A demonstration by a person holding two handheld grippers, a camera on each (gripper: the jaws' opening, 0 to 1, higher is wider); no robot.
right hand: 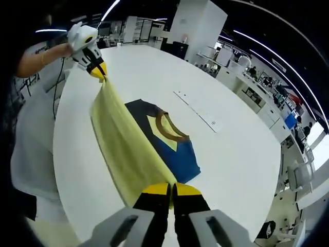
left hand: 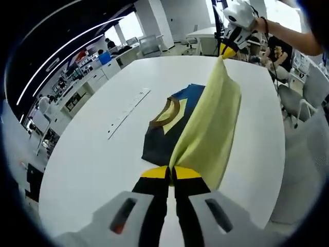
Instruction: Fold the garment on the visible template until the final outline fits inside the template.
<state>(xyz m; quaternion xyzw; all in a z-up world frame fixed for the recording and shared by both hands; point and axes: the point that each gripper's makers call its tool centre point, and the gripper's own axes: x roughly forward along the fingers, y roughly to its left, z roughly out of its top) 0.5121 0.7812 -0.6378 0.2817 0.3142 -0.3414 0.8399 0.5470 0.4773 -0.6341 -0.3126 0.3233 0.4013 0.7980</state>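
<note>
— What did the left gripper (left hand: 172, 172) look like?

— Two black jaws tipped with yellow pads, rising from a pale grey body that carried two dark oval slots, one showing a red mark.

— And the right gripper (right hand: 172, 189)?

— The same build: black jaws, yellow tips, grey housing with dark slots. Seen from across the table, each tool had a white rounded casing above its yellow tips, and a black cable trailed from the left one.

— The person?

— A white short-sleeved top, with a thin band on one wrist.
</note>
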